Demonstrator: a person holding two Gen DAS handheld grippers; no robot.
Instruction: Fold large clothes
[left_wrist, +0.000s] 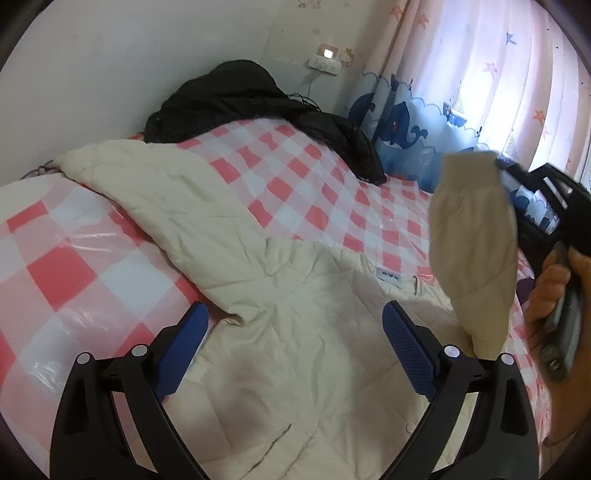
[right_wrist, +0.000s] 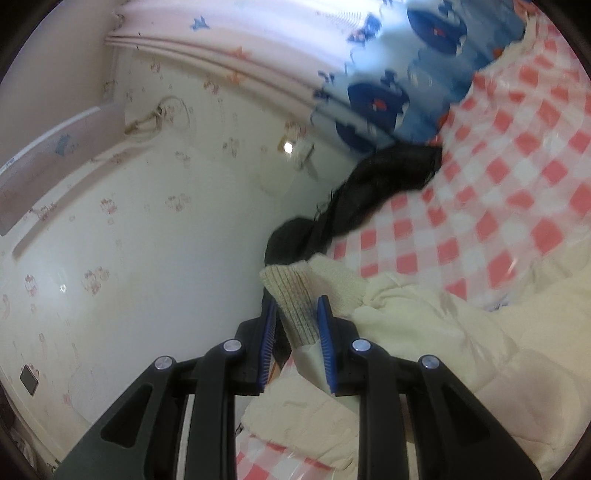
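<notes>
Where the cream quilted padded jacket (left_wrist: 295, 350) lies spread over the pink-and-white checked plastic sheet (left_wrist: 74, 266) covering the bed, one of its sleeves stretches away towards the far left, and its other sleeve, ending in a ribbed beige knit cuff (right_wrist: 295, 299), is lifted clear of the bed. The right gripper (right_wrist: 297, 332) is closed narrowly on that cuff, its blue ribbed pads pressing the knit from both sides; in the left wrist view the raised sleeve (left_wrist: 472, 240) hangs at the right, with the person's hand (left_wrist: 550, 291) on the gripper handle beside it. The left gripper (left_wrist: 295, 328) hovers above the jacket's body with its blue pads spread wide and nothing between them. Beyond the jacket, a black crumpled garment (left_wrist: 236, 99) is heaped against the white wall (left_wrist: 110, 74), near a pink curtain with blue whale print (left_wrist: 461, 74).
</notes>
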